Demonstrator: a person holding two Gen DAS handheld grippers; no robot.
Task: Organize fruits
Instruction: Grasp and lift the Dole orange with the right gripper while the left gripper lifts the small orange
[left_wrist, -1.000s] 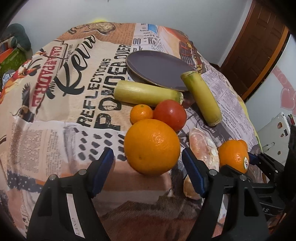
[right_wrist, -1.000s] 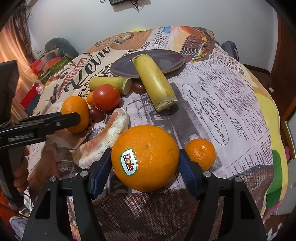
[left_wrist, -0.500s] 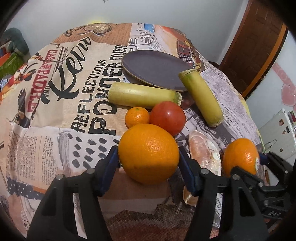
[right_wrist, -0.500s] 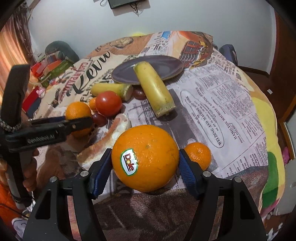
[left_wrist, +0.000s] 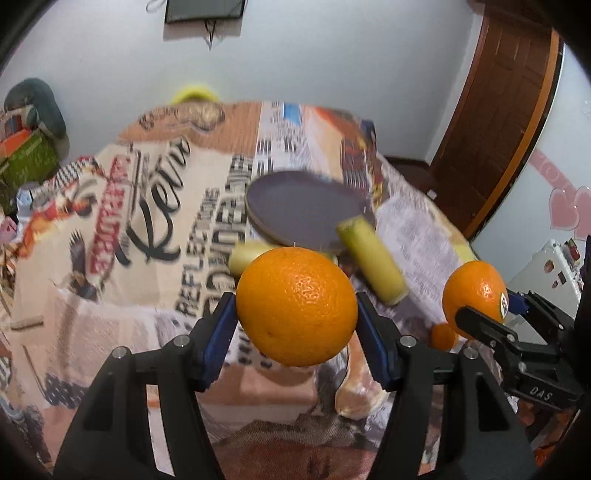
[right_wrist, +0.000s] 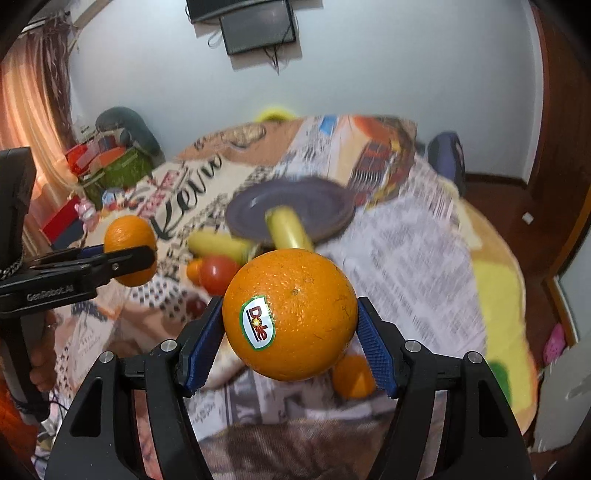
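My left gripper (left_wrist: 295, 325) is shut on a plain large orange (left_wrist: 296, 305) and holds it in the air above the table. My right gripper (right_wrist: 290, 336) is shut on a large orange with a Dole sticker (right_wrist: 290, 314), also lifted. Each gripper and its orange shows in the other view: the right one (left_wrist: 474, 295) and the left one (right_wrist: 130, 249). A dark purple plate (left_wrist: 303, 208) lies further back on the table, also in the right wrist view (right_wrist: 295, 206). Two yellow-green stalk pieces (left_wrist: 371, 264) lie at its near rim.
A red tomato (right_wrist: 218, 273), a small mandarin (right_wrist: 352, 376), another small mandarin (right_wrist: 192, 269) and a pale peeled fruit (left_wrist: 356, 391) lie on the printed tablecloth (left_wrist: 147, 229). Clutter stands left of the table (right_wrist: 110, 162). A wooden door (left_wrist: 506, 110) is at right.
Both grippers have risen with their oranges, which now hang well above the table. The left gripper closed on its orange during the last second. The table fruit looks further away.
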